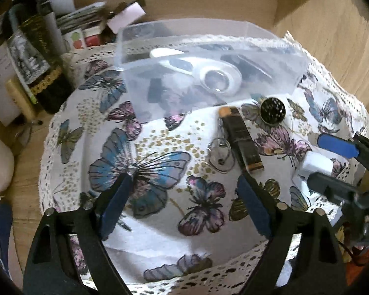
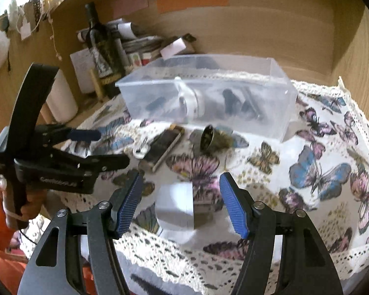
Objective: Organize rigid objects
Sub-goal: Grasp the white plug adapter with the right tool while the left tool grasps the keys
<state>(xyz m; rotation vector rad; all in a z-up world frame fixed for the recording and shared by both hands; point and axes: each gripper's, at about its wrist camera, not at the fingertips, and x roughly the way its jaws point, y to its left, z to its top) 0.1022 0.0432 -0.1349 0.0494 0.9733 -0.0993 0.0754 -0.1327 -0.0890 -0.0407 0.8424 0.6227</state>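
Note:
My right gripper (image 2: 179,179) is open around a small white box (image 2: 177,206) on the butterfly cloth, with a gap at each pad. From the left wrist the same white box (image 1: 315,164) shows at the right, with the right gripper (image 1: 324,167) around it. My left gripper (image 1: 184,179) is open over bare cloth with nothing between its fingers. Ahead lie a black and gold bar (image 1: 242,137), a clear key ring (image 1: 220,154) and a round metal piece (image 1: 273,110). Behind them a clear plastic bin (image 1: 120,49) holds a white round item (image 1: 219,76) and dark parts.
A dark bottle (image 2: 100,44), papers and small jars crowd the back left corner. Wooden walls close in behind and to the right of the clear bin (image 2: 233,55). The left gripper (image 2: 113,147) hangs at the left, held by a hand in an orange sleeve.

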